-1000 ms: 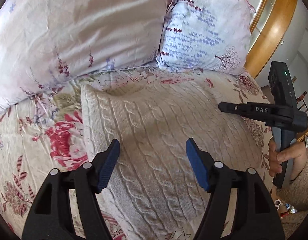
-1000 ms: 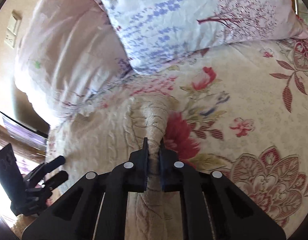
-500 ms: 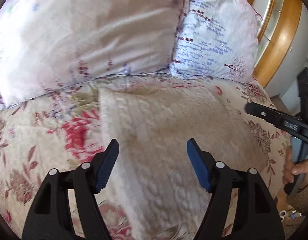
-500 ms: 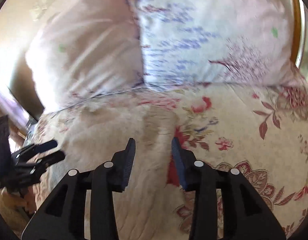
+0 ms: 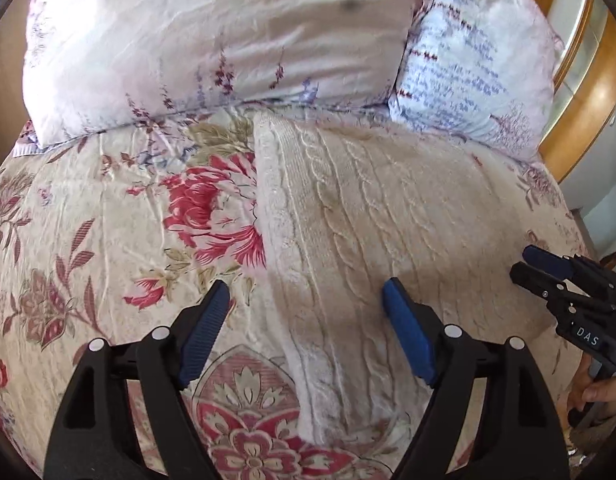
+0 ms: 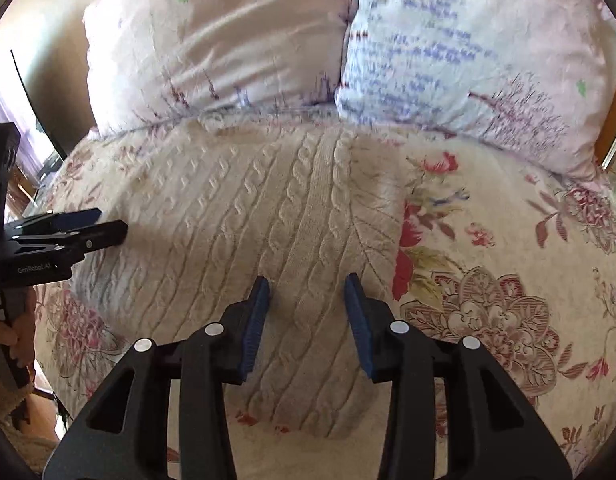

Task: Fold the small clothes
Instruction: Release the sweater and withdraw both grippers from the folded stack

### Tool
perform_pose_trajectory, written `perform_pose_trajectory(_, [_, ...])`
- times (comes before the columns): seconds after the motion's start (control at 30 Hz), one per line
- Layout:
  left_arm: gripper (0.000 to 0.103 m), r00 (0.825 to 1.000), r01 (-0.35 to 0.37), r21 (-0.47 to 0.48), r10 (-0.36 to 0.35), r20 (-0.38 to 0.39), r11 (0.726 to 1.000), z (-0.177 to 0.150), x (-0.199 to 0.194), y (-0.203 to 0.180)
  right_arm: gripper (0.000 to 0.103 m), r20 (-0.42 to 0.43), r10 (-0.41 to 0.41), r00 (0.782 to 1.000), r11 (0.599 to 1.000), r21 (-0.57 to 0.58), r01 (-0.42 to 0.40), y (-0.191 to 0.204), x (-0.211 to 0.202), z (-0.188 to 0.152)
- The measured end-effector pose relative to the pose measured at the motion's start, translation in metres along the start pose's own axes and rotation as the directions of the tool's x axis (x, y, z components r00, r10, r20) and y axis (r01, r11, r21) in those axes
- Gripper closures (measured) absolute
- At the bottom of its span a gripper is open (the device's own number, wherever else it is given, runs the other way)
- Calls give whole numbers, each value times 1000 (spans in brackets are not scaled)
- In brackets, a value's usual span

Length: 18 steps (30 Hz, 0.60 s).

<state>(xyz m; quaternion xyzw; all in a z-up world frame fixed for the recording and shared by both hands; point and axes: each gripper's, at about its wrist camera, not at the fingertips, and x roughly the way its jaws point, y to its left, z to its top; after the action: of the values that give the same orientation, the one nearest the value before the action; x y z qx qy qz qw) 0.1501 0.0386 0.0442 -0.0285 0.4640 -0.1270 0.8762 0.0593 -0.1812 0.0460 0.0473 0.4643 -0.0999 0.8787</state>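
A cream cable-knit sweater (image 5: pixel 371 216) lies flat on a floral bedspread (image 5: pixel 88 240), its far edge close to two pillows: a pale pink one (image 5: pixel 212 40) and, beside it, a white one with purple print (image 5: pixel 471 64).

The left gripper (image 5: pixel 306 320) hangs just above the sweater's left edge, blue-padded jaws spread wide, holding nothing; one finger is over the bedspread, the other over the knit.

The right gripper (image 6: pixel 308 312) hovers over the sweater's middle, above a raised ribbed band (image 6: pixel 315 200), jaws parted about halfway and empty.

Each gripper shows at the edge of the other's view, beside the sweater, held by a hand.
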Motion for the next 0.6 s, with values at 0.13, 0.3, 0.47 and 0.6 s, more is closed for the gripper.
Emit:
perform_pose_trajectory(0.13, [24,999,-39,30,38,27,999,-20,-12,2,62,45,1,999,1000,-29,0,11,-20,-18])
perform_pose_trajectory(0.3, [21,998,-57,3,57,-38,998,-35,7,8,61,-17,-50,999,999,-21,50,14,-2,-33])
perform_pose_trajectory(0.47, [20,999,-37,0,37,6,999,-46,-10,5,37,47,-59,997,998,9,58,16,-21,-34])
perform_pose_trajectory(0.6, [11,997,-73,11,73,28,997,-66,-18,2,26,100,-103,990,995,22,101,18,-38,-49])
